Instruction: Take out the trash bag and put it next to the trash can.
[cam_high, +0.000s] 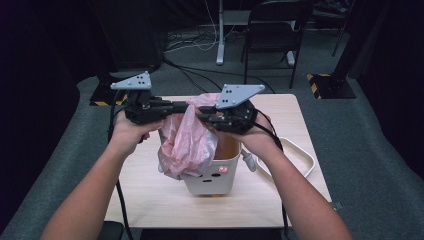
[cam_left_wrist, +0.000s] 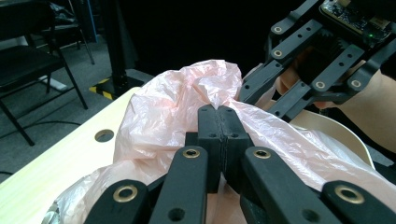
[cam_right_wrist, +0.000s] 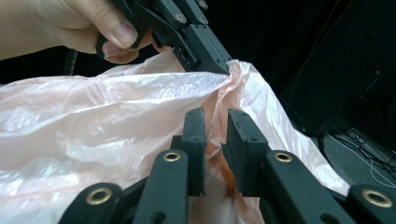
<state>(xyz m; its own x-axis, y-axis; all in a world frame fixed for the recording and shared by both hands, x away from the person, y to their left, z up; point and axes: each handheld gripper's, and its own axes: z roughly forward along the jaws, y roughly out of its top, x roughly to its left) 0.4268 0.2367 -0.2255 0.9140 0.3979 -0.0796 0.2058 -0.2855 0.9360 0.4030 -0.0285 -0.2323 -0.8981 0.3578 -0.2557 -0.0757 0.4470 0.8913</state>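
I've got a pale wooden desk (cam_high: 150, 195) under me, and on it a small white bin (cam_high: 212, 177) standing below both sets of jaws. A pink bag (cam_high: 187, 137) hangs between the jaws and droops over the bin's near-left rim, its bulk outside and partly over the mouth.

My left gripper (cam_high: 186, 106) has its jaws pressed together on a fold of the bag's top edge; the left gripper view shows the two pads closed with film pinched between them (cam_left_wrist: 218, 135). My right gripper (cam_high: 204, 116) sits just beside it. In its own view the jaws (cam_right_wrist: 215, 149) stand slightly apart with film running up through the gap, so I judge it is only closing in, not yet holding.

I read this as lining the bin: I'm at the step of getting the bag's mouth held at two points. Next I need the right jaws to close on the opposite edge, then draw the two grippers apart to open the mouth and lower it around the rim.

The high view gives me the bin and how the bag drapes over it. The gripper views show the pinch and the gap, which from above I cannot tell.
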